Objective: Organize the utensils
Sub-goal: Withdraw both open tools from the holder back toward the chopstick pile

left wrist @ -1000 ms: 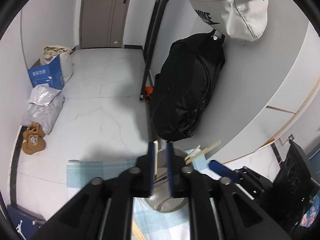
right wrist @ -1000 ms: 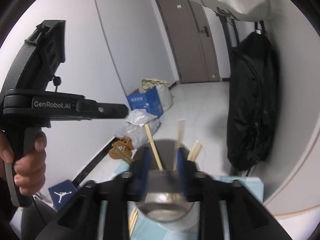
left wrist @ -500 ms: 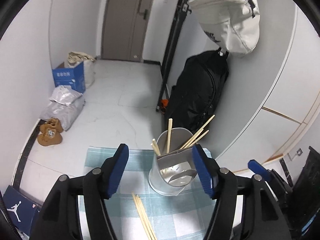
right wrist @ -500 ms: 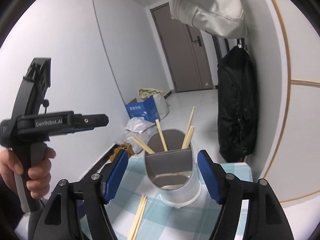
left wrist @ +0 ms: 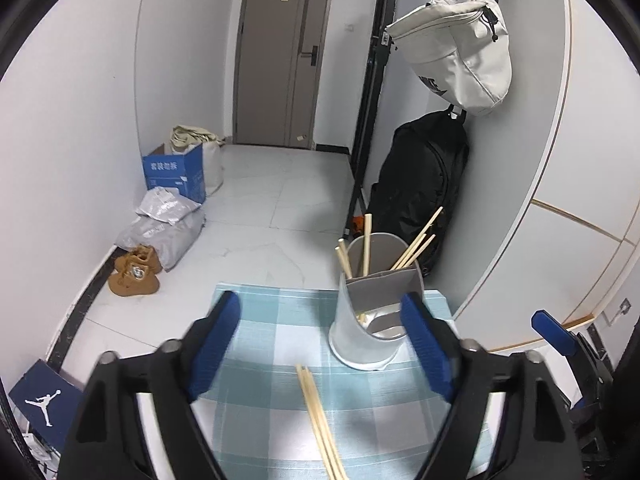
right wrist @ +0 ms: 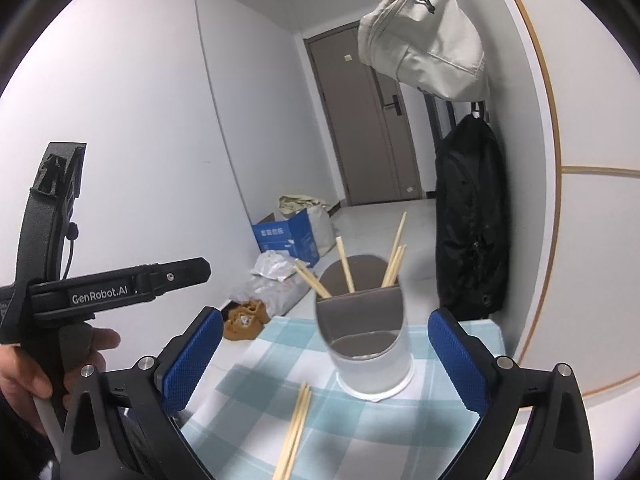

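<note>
A grey and white utensil holder (left wrist: pixel 372 320) (right wrist: pixel 370 354) stands upright on the blue checked cloth (left wrist: pixel 260 332), with several wooden chopsticks (left wrist: pixel 416 240) (right wrist: pixel 344 264) leaning in it. Two loose chopsticks (left wrist: pixel 320 420) (right wrist: pixel 296 428) lie on the cloth in front of it. My left gripper (left wrist: pixel 320 304) hangs short of the holder, its jaws opening wide with nothing between them. My right gripper (right wrist: pixel 326 320) is also back from the holder, its jaws opening, pads clear of it. The right wrist view shows a hand (right wrist: pixel 24 376) holding the left gripper's body (right wrist: pixel 120 288).
A black backpack (left wrist: pixel 420 192) leans on the curved white wall just beyond the table, under a hanging beige bag (left wrist: pixel 456 48). On the floor to the left are a blue box (left wrist: pixel 174 172), grey sacks (left wrist: pixel 164 224), brown shoes (left wrist: pixel 134 274) and a navy shoebox (left wrist: pixel 44 396).
Both grippers have drawn back from the holder and their jaws have spread from narrow to wide. The holder and the loose chopsticks on the cloth have come into full view.
</note>
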`<state>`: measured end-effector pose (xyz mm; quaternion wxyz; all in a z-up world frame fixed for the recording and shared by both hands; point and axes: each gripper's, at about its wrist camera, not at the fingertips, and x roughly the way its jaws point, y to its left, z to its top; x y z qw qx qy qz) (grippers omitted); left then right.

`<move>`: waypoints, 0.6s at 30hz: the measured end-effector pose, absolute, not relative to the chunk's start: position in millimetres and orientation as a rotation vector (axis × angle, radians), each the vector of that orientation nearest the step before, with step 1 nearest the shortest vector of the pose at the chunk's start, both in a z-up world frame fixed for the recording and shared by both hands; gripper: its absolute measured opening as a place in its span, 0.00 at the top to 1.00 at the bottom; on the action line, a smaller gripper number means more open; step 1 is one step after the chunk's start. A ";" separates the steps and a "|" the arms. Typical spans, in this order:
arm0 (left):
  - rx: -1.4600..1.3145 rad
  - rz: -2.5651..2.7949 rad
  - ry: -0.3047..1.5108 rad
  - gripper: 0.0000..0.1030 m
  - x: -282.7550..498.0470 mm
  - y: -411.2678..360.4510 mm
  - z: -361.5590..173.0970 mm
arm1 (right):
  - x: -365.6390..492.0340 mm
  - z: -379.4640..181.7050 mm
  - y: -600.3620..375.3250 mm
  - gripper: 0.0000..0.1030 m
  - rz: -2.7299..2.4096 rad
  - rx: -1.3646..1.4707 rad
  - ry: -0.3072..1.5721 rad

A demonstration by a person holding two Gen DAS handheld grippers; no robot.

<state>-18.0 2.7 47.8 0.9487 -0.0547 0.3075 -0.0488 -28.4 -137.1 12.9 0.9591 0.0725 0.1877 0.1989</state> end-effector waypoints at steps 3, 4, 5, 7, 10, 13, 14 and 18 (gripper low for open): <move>-0.117 -0.099 0.616 0.18 -25.1 7.5 40.6 | -32.1 6.0 -131.7 0.00 0.402 0.150 0.389; -0.119 -0.097 0.623 0.18 -25.9 8.8 37.5 | -32.6 3.0 -129.7 0.00 0.402 0.148 0.397; -0.122 -0.096 0.630 0.17 -25.2 10.3 33.1 | -31.9 0.0 -128.0 0.00 0.401 0.143 0.405; -0.121 -0.095 0.634 0.17 -26.5 12.3 26.4 | -31.1 -6.6 -124.8 0.00 0.400 0.134 0.421; -0.106 -0.073 0.635 0.17 -26.0 15.6 13.6 | -29.0 -17.0 -122.0 0.00 0.396 0.137 0.443; -0.144 -0.064 0.647 0.17 -20.5 24.0 -1.4 | -24.8 -28.6 -118.8 0.00 0.397 0.140 0.473; -0.158 -0.062 0.651 0.17 -19.6 26.8 -6.2 | -22.8 -32.8 -117.5 0.00 0.398 0.138 0.490; -0.223 -0.050 0.701 0.17 -8.6 39.3 -31.8 | -14.1 -52.5 -112.2 0.00 0.378 0.101 0.567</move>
